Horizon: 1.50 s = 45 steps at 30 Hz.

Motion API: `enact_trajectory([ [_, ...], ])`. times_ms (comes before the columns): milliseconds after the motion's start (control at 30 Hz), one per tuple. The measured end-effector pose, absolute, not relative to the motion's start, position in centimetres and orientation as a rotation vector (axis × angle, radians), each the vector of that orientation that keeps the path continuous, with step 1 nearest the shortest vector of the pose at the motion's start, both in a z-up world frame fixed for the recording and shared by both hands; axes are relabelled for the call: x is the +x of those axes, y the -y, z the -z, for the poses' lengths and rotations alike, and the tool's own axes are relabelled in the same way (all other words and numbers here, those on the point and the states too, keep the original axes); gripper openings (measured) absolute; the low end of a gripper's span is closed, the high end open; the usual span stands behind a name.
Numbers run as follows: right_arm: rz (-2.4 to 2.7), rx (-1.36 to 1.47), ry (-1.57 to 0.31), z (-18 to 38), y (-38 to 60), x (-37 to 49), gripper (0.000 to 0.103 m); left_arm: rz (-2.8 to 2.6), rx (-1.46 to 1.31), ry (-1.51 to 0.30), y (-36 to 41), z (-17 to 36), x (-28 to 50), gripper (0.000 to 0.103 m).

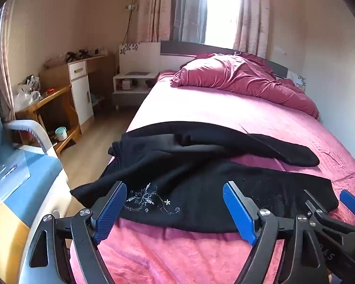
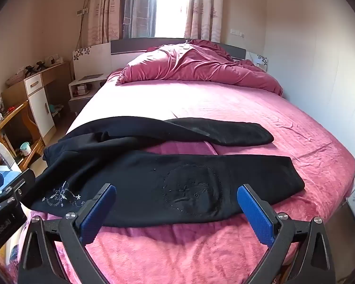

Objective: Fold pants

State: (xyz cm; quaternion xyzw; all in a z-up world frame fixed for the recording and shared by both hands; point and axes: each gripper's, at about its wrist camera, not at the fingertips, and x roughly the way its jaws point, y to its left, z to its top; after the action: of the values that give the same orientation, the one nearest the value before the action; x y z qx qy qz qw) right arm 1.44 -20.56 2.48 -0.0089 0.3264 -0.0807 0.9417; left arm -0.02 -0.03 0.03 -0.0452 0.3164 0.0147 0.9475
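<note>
Black pants lie spread crosswise on the pink bed, waist at the left edge and the two legs splayed apart toward the right, which probably means no fold has been made yet. Both the left gripper and the right gripper hover just short of the near leg's hem edge, jaws spread wide and empty, seemingly placed to pinch that near edge and carry it over onto the far leg.

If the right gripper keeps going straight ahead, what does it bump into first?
Probably the black pants lying on the pink bed. The open right gripper points at the near leg, by the round stitched pattern, though depth is hard to judge.
</note>
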Motion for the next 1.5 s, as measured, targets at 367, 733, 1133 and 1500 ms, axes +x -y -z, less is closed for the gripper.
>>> enact_trajectory([
  [367,0.164,-0.020,-0.678,-2.07,20.20,1.43,0.103,-0.042,-0.086,-0.663,-0.07,-0.15,0.63,0.086],
  [733,0.146,-0.017,-0.694,-1.77,20.55,1.77,0.103,-0.045,-0.086,-0.650,-0.08,0.35,0.12,0.086],
  [1133,0.147,-0.017,-0.694,-1.69,20.60,1.70,0.103,-0.048,-0.088,-0.656,-0.17,0.55,0.26,0.086],
  [1500,0.144,-0.020,-0.696,-1.53,20.57,1.76,0.103,-0.048,-0.089,-0.658,-0.21,0.61,0.20,0.086],
])
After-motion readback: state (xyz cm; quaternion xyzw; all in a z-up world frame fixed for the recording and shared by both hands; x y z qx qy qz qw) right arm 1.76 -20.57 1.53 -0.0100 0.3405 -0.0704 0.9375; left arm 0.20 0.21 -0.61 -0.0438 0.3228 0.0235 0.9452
